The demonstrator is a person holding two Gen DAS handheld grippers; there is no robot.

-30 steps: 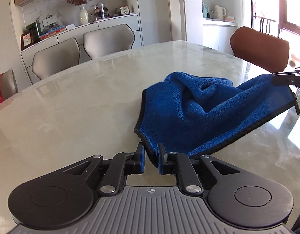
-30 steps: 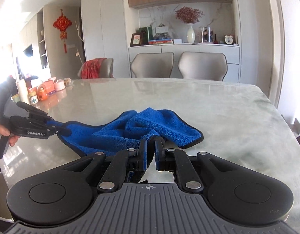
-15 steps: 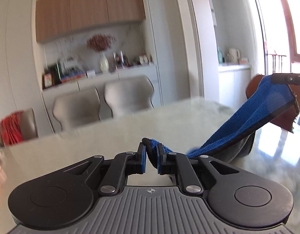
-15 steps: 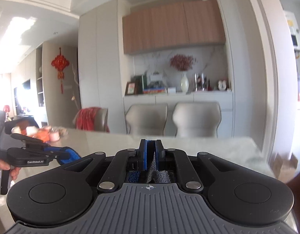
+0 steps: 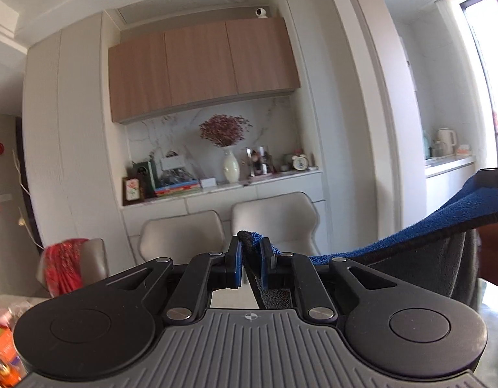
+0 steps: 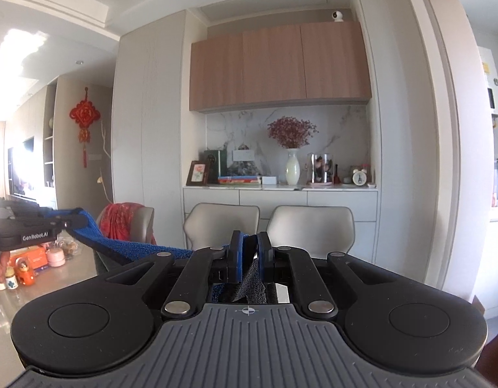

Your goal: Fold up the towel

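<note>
The blue towel [image 5: 443, 223] with a black hem hangs in the air, stretched between my two grippers. My left gripper [image 5: 249, 253] is shut on one corner of it. In the left wrist view the towel runs right to the other gripper [image 5: 494, 177] at the frame edge, with its dark side hanging below. My right gripper [image 6: 249, 252] is shut on the opposite corner of the towel [image 6: 129, 245], which runs left to the left gripper [image 6: 28, 229]. The lower part of the towel is hidden behind the gripper bodies.
The marble table [image 6: 54, 278] lies below at the left, with jars and small items [image 6: 32, 262] at its far left end. Two beige chairs [image 6: 268, 226] stand behind it, before a sideboard [image 6: 281, 194] with a vase. A chair with a red cloth [image 6: 122, 223] stands at the left.
Both grippers have risen from table height, lifting the towel off the table. The towel now hangs taut between them and the views show the wall instead of the tabletop.
</note>
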